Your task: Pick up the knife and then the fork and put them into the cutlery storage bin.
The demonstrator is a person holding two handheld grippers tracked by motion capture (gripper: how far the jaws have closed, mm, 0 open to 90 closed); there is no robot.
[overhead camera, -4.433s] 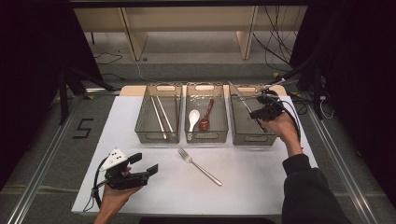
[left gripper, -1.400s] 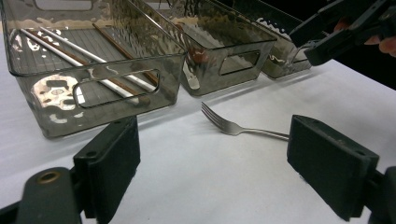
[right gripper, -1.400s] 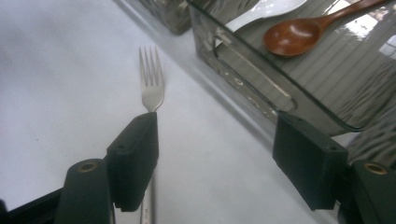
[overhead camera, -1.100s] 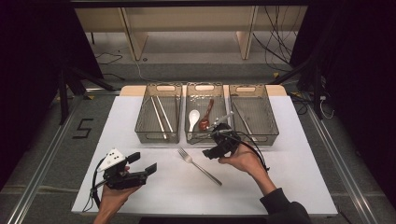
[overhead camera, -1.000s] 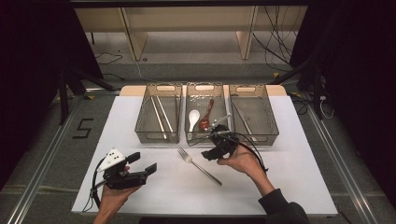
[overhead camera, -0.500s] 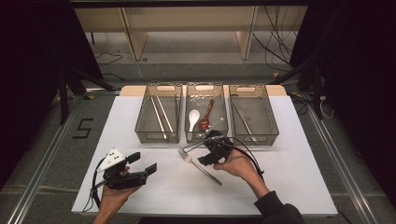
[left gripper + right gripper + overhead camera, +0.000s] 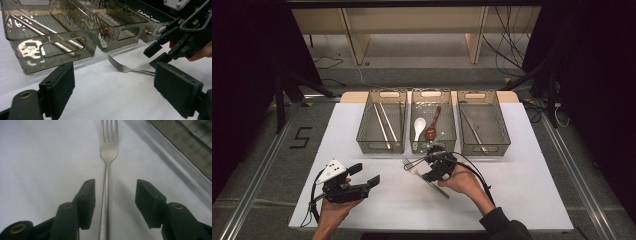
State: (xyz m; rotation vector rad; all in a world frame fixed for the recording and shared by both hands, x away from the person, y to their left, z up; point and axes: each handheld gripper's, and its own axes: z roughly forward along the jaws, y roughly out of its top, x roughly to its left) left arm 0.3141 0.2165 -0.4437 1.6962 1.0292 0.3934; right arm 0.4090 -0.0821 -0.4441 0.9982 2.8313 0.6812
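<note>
1. Steel fork (image 7: 107,177) lies flat on the white surface (image 7: 522,190), just before the middle bin (image 7: 433,122).
2. Right hand-held gripper (image 7: 113,197): jaws closing, astride the handle, not yet pinching.
3. Advice: centre the handle, lower, then squeeze.
4. Left hand-held gripper (image 7: 120,87): open, idle.

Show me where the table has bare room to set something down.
The white table lies bare right of the right tool, below the right bin. Another bare patch runs along the left edge beside the left bin, above the left tool. It is crowded around the fork, under the middle bin.
</note>
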